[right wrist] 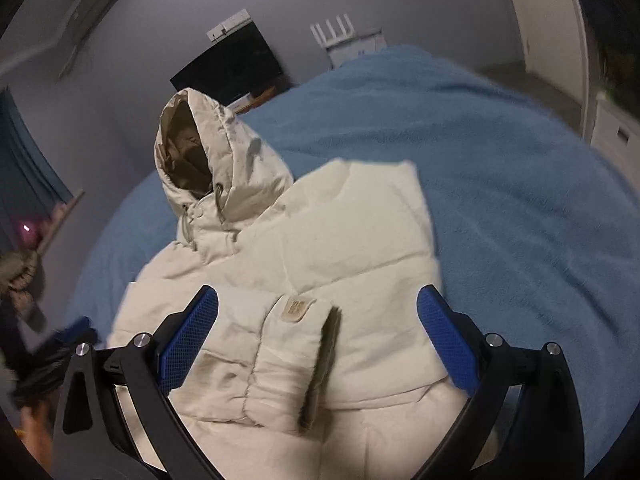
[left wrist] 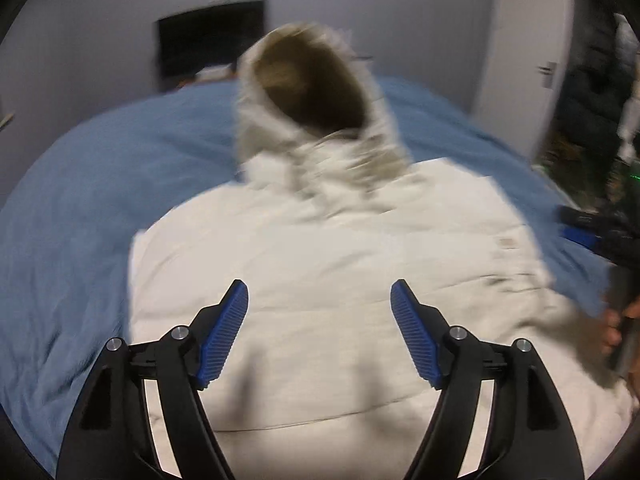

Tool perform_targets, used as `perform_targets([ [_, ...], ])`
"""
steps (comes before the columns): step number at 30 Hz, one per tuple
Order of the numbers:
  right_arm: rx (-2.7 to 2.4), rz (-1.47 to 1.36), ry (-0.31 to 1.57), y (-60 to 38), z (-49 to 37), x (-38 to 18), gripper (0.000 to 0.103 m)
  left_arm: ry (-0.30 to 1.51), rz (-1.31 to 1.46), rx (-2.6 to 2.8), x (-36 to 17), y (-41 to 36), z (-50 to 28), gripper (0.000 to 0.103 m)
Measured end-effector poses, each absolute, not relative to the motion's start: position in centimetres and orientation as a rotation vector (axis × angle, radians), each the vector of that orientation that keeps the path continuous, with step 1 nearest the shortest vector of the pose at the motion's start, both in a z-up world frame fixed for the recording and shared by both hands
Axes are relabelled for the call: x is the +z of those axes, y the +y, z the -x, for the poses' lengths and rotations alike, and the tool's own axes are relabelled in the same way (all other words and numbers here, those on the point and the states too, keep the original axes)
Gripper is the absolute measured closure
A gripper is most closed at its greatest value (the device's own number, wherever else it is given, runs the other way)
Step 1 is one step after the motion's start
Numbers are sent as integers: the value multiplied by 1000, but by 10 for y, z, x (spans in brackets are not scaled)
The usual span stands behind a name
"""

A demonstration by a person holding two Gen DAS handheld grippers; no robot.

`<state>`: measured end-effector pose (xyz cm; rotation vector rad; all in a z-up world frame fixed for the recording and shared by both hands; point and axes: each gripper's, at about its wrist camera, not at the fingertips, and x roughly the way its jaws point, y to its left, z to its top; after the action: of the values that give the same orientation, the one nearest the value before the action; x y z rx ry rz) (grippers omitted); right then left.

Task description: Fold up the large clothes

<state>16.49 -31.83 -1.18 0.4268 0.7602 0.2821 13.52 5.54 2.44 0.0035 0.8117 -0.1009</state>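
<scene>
A cream puffer jacket [left wrist: 320,264] lies on a blue bed cover [left wrist: 80,208], its hood [left wrist: 312,108] standing up at the far end with a brown lining. My left gripper [left wrist: 319,300] is open and empty, hovering over the jacket's body. In the right wrist view the jacket [right wrist: 340,248] has both sleeves folded in across the front, a cuff with a tan label [right wrist: 294,308] lying on top. Its hood [right wrist: 208,160] points far left. My right gripper [right wrist: 318,320] is open and empty above that cuff.
The blue cover [right wrist: 500,184] spreads wide to the right of the jacket. A dark screen [left wrist: 212,44] and grey wall stand behind the bed. A white door [left wrist: 524,60] is at the right. The other hand-held gripper shows at the right edge [left wrist: 600,236].
</scene>
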Motion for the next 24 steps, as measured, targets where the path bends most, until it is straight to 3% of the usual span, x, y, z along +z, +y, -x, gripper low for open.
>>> perform_targets([
  [11,387,-353,1040,-271,-178,-65,11,1002,-3,79,-35,75,-173,26],
  [12,388,-333,1050,-268,-178,-68,25,998,-10,78,-35,73,-174,25],
  [13,393,-308,1057,-263,-178,-69,46,992,-13,75,-34,72,-173,25],
  [14,415,-298,1060,-258,-177,-69,52,987,-14,73,-32,72,-172,25],
  [17,410,-212,991,-248,-166,-56,85,969,-7,71,-29,73,-169,25],
  [19,380,-156,916,-248,-159,-41,87,944,-1,70,-25,74,-167,25],
  [21,367,-152,836,-254,-153,-25,88,918,-3,77,-21,74,-166,15],
  [24,348,-154,772,-261,-147,-9,89,885,-11,72,-15,71,-162,14],
])
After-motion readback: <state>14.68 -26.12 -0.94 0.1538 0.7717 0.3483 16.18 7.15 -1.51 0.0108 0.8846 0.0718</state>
